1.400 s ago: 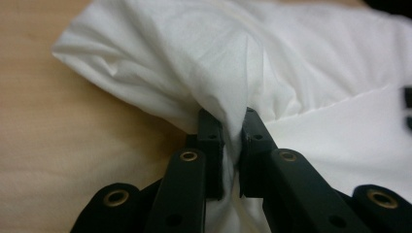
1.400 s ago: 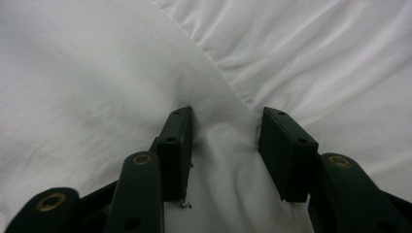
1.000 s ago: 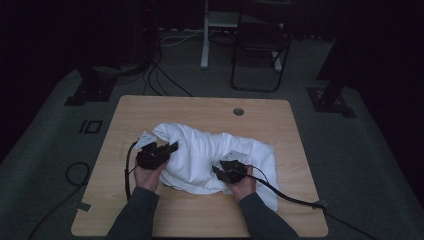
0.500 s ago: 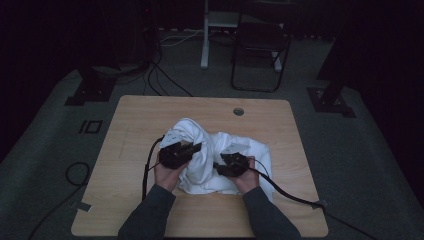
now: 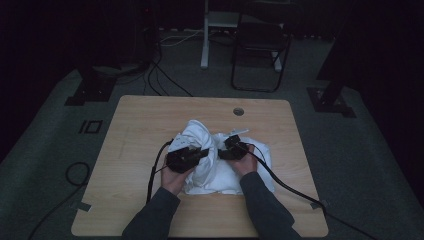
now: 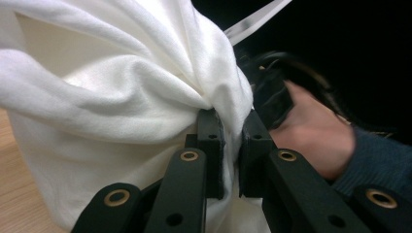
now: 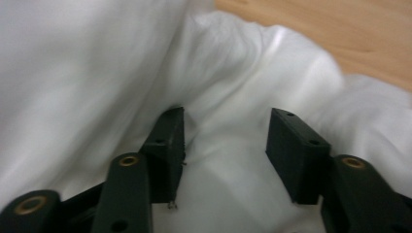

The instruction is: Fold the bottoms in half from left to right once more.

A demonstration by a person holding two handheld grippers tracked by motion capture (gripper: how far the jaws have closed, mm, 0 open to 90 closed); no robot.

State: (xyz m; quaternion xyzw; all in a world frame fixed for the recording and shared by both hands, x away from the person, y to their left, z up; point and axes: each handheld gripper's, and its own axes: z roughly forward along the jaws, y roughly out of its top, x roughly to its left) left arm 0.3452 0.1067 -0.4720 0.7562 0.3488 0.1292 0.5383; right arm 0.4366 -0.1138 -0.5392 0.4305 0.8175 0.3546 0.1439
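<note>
A white cloth [image 5: 212, 170] lies bunched in the middle of the wooden table [image 5: 135, 130]. My left gripper [image 5: 204, 152] is shut on a gathered fold of the cloth [image 6: 111, 97], which is pinched between the pads at the left gripper [image 6: 232, 119] tips and lifted into a hump. Just to its right, my right gripper [image 5: 223, 149] is over the cloth. In the right gripper view the right gripper [image 7: 226, 126] has its jaws apart, just opened wider, with cloth [image 7: 97, 73] lying loose under and between them. The right hand [image 6: 316, 131] appears behind the fold.
A round cable hole [image 5: 238, 111] sits near the table's far edge. Black cables trail from both grippers over the near edge. A folding chair [image 5: 260, 45], stand bases and floor cables lie beyond the table. Bare wood [image 7: 340, 29] borders the cloth.
My left gripper has carried its fold to the right, so the spread cloth is now bunched at the middle. The right gripper has shifted slightly away from me and opened.
</note>
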